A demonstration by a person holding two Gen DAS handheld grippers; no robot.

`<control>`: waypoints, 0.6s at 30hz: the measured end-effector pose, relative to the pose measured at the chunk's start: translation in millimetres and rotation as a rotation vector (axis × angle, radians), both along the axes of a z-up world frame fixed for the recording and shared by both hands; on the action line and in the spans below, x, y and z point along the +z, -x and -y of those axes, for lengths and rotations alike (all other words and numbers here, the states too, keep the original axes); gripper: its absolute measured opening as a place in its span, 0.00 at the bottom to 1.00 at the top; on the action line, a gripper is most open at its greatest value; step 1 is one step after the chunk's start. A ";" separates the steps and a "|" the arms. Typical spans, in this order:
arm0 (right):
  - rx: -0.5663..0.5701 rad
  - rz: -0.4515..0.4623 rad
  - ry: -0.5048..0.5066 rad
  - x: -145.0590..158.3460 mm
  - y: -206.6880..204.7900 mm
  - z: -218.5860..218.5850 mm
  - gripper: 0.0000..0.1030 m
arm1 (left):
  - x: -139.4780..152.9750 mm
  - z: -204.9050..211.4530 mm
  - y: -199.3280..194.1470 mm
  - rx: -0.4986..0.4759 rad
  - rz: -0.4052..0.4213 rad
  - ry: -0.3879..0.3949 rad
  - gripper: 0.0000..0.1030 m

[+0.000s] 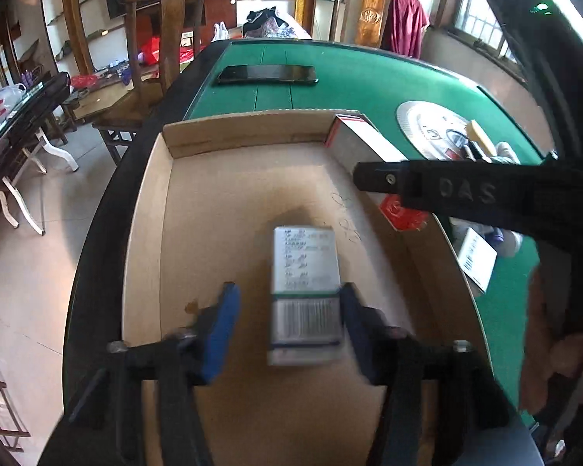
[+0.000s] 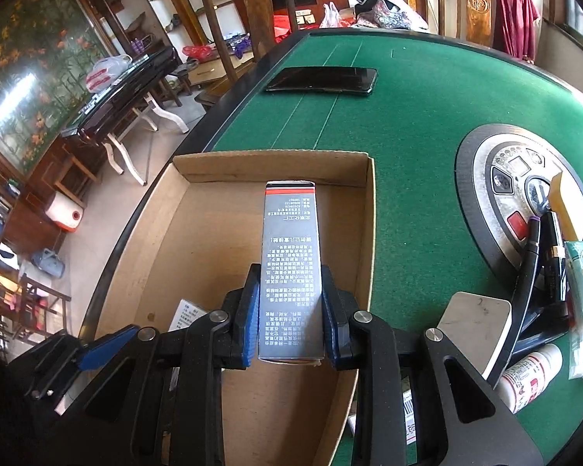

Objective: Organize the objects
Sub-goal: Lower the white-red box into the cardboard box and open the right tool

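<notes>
A shallow cardboard tray [image 1: 248, 128] [image 2: 272, 163] sits on the green table top. My left gripper [image 1: 289, 303] hangs low over the tray floor. A small white box with a green band and a barcode [image 1: 305, 291] lies between its blue pads. The right pad touches the box and the left pad [image 1: 225, 310] stands clear of it. My right gripper [image 2: 289, 272] is shut on a long grey box with a red band [image 2: 289, 256], held over the tray's right half. The left wrist view shows that grey box [image 1: 353, 139] near the tray's far right corner.
A black phone [image 2: 322, 79] lies on the felt beyond the tray. Right of the tray are a round control panel [image 2: 524, 202], a white bottle [image 2: 532, 372], dark tubes and small packets. A red packet [image 1: 402, 213] lies by the tray's right wall. Wooden chairs [image 1: 167, 39] stand behind the table.
</notes>
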State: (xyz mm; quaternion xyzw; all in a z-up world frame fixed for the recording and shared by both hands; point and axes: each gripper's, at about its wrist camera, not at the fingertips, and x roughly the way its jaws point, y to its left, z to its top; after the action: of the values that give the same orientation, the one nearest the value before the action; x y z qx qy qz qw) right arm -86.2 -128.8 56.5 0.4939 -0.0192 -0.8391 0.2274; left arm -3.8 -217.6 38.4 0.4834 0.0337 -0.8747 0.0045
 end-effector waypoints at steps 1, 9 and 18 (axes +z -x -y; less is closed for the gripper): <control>-0.003 0.006 -0.001 -1.3 2.2 -0.1 0.26 | -2.4 1.2 5.0 0.009 0.016 0.002 0.33; -0.018 0.018 -0.016 -7.7 13.4 -0.9 0.26 | 16.8 16.4 47.1 0.055 0.006 -0.009 0.33; -0.075 0.074 0.041 -14.7 45.3 -4.7 0.26 | -5.1 22.4 78.6 0.093 0.013 -0.131 0.33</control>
State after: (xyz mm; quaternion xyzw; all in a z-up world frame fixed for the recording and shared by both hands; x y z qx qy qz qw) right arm -131.5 -124.1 41.8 0.5189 -0.0634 -0.8274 0.2051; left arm -82.4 -239.9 33.3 0.4863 0.1134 -0.8663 0.0135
